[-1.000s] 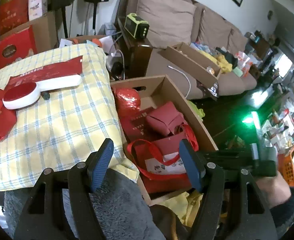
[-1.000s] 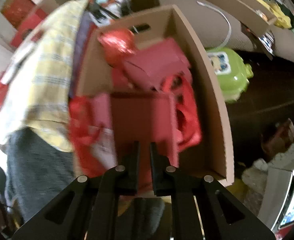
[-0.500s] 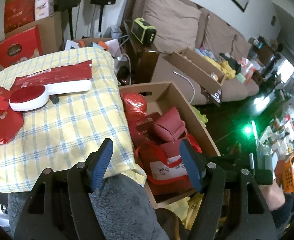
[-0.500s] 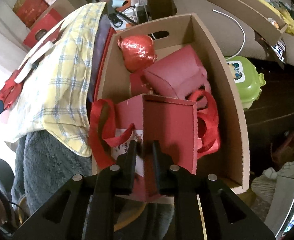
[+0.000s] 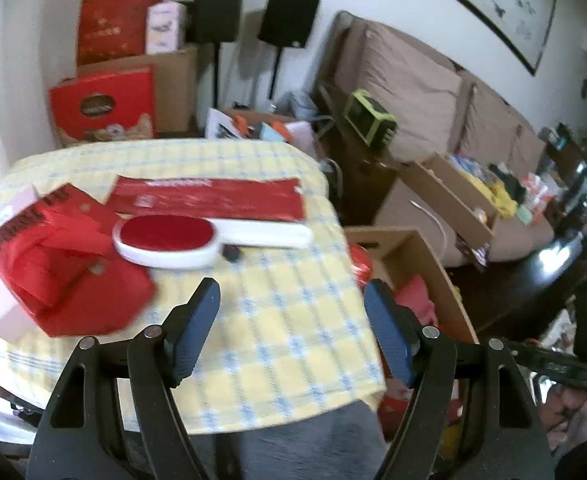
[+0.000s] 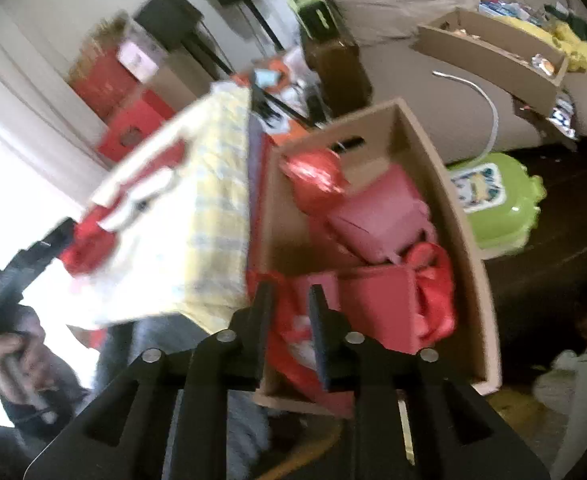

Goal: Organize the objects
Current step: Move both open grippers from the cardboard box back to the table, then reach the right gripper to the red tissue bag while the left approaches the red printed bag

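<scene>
My left gripper point(image 5: 291, 320) hovers over the yellow checked table point(image 5: 277, 264); its jaws are opening, with nothing between them. Ahead of it lie a white brush with a red oval pad point(image 5: 165, 236), a long flat red packet point(image 5: 213, 198) and crumpled red bags point(image 5: 65, 268). My right gripper point(image 6: 290, 312) hangs above the near end of the cardboard box point(image 6: 469, 240) beside the table. Its jaws are opening too and hold nothing. Below it a red gift box point(image 6: 377, 304) rests in the cardboard box, among a red bag with handles point(image 6: 433, 280), a pink-red box point(image 6: 381, 216) and a red foil bundle point(image 6: 313, 176).
A brown sofa point(image 5: 405, 80) with an open carton point(image 5: 453, 192) of clutter runs along the back right. A green case point(image 6: 497, 204) lies on the dark floor beside the cardboard box. Red gift boxes point(image 5: 105, 100) and black speakers point(image 5: 217, 12) stand behind the table.
The left gripper swung left from over the cardboard box to over the table. The right gripper let go of the red gift box, parted its jaws and rose.
</scene>
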A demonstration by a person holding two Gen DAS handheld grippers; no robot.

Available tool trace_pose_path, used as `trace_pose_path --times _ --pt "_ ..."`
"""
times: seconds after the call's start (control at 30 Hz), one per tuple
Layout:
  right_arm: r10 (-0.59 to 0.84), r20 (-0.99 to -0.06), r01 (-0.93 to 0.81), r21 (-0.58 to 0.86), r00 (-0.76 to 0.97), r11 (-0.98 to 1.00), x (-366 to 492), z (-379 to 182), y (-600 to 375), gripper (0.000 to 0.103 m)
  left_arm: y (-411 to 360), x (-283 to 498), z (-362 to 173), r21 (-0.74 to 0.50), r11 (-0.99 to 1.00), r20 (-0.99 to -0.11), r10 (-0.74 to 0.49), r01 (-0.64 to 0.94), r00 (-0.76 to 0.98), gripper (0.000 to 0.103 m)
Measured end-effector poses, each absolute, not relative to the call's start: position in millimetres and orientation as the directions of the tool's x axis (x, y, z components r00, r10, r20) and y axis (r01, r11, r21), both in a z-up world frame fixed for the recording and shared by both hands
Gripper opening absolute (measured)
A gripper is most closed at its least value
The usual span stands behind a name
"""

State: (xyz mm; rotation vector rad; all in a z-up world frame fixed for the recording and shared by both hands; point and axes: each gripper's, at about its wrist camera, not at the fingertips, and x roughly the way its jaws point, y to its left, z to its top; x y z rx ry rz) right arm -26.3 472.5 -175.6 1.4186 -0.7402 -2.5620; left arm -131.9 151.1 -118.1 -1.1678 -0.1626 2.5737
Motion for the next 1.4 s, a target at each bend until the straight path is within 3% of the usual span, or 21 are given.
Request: trace_pose_path --times 0.3,0.67,0.87,1.1,1.4 --pt "-0.366 -0.765 -0.161 0.514 -0.53 -0.842 -46.7 -192.4 445.4 0.025 112.2 -144.1 -115.9 -0.242 -0.956 -0.692 0.289 -0.165 -0.662 0.075" --pt "-0.47 -0.697 -0.054 0.587 -0.542 -0.808 -77.8 -177.2 375.2 0.03 64.5 -154.9 -116.4 -0.262 -0.961 -0.671 0.246 -0.087 -0.699 0.075" --pt "-0.486 -0.701 -0.099 0.615 -0.522 -0.782 -77.6 -196.9 361.3 0.03 26.5 -163.3 -116.3 -0.257 -0.966 -0.648 0.196 -0.031 -0.736 0.075" --pt "-0.471 -0.643 -0.177 0.684 -0.603 -0.707 -84.9 -192.5 373.5 0.03 -38.9 -175.8 -122.0 -0.239 -0.965 -0.643 0.071 0.111 -0.763 0.075" --pt "-0.593 -0.599 0.019 0.695 -0.538 -0.719 -120.1 -159.8 294.9 0.037 -100.2 -184.1 -136.9 -0.283 -0.932 -0.697 0.039 0.225 -0.716 0.084"
